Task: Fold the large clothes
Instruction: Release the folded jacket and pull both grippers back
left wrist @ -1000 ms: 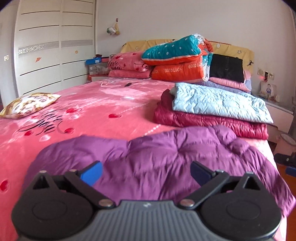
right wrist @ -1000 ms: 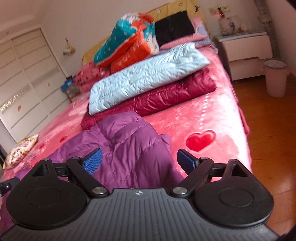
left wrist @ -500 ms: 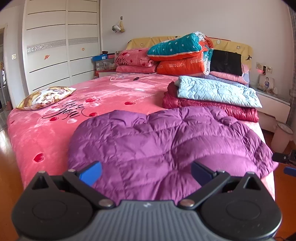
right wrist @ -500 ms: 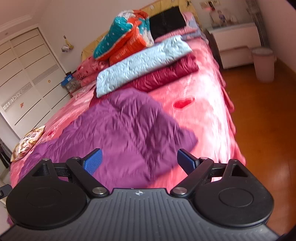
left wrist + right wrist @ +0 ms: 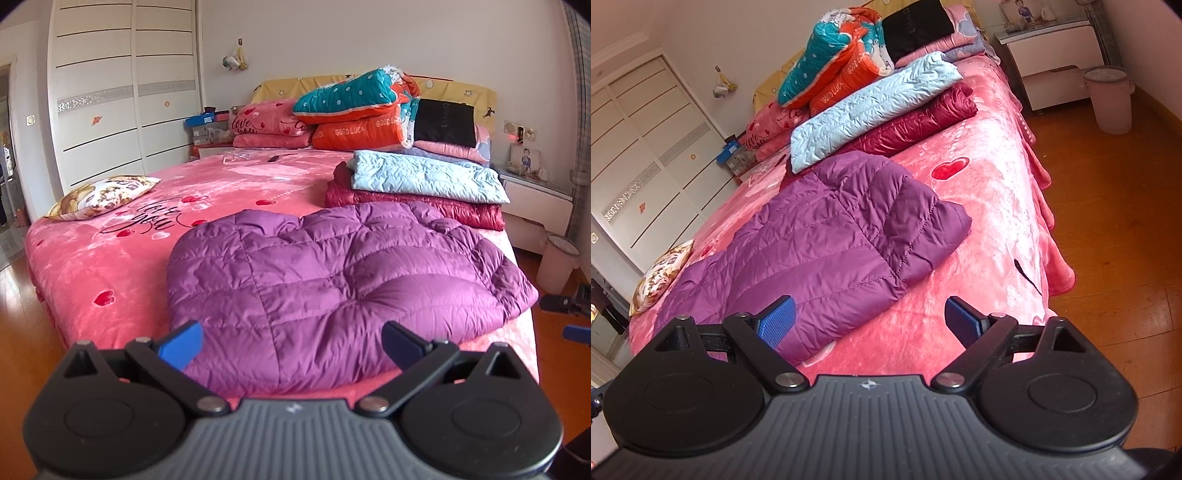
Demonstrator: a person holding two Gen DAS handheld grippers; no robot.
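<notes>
Both hand-held grippers are hanging released above the foot of the bed, with the purple jacket lying flat.

Through the left wrist camera, I am holding my left hand-held gripper (image 5: 291, 343) spread wide and gripping nothing, its blue pads apart over the near hem of the purple jacket (image 5: 332, 280), which is lying on the pink bed (image 5: 110, 266) just in front of a folded light-blue jacket (image 5: 424, 177) stacked on a maroon one (image 5: 413, 205). Through the right wrist camera, I am keeping my right hand-held gripper (image 5: 868, 324) released too, its left pad over the purple jacket (image 5: 831, 247), its right pad over the bed cover (image 5: 990, 206), near the bed's edge and the wooden floor (image 5: 1115, 221).
</notes>
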